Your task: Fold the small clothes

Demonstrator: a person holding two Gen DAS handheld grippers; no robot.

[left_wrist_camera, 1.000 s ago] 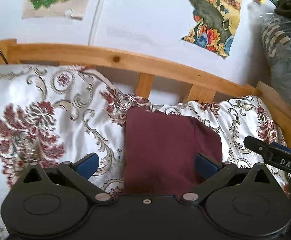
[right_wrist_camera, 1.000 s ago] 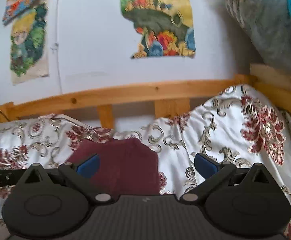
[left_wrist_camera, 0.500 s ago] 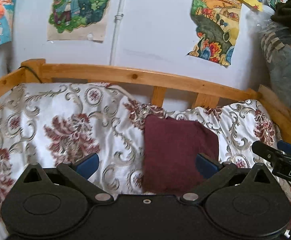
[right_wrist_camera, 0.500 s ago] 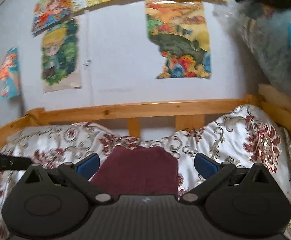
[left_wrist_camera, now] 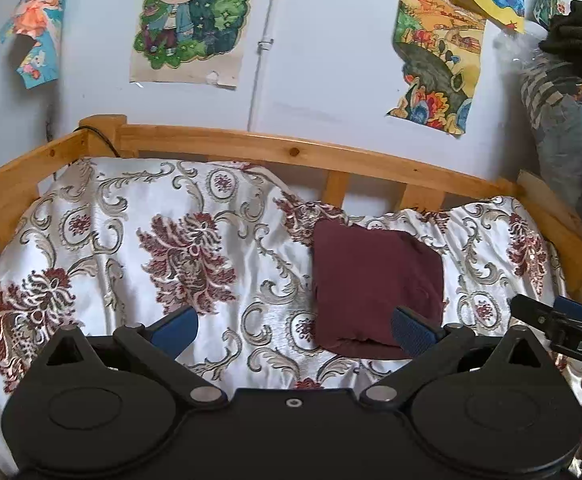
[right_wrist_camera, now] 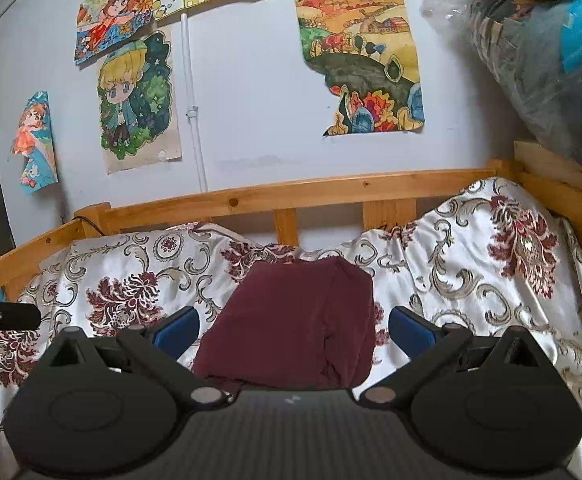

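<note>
Both grippers have drawn back and risen, so more wall and floral bedspread (left_wrist_camera: 139, 216) shows. On the bedspread, toward the wooden rail (left_wrist_camera: 251, 144) at the far edge, lies the folded maroon garment (left_wrist_camera: 375, 280). Left gripper (left_wrist_camera: 295, 330) hangs wide open, empty, garment beyond its right finger. Right gripper (right_wrist_camera: 294, 328) gapes empty, garment between its jaws but untouched.

A home bedroom, likely a child's. A wooden bed frame (left_wrist_camera: 299, 152) with a slatted rail runs across the middle of the frame, covered by a shiny floral bedspread (left_wrist_camera: 131, 240). Hand-coloured cartoon drawings (right_wrist_camera: 135, 100) and a landscape picture (right_wrist_camera: 363, 64) are stuck to the pale wall above. Bagged bedding (right_wrist_camera: 551, 60) is piled at the upper right.
</note>
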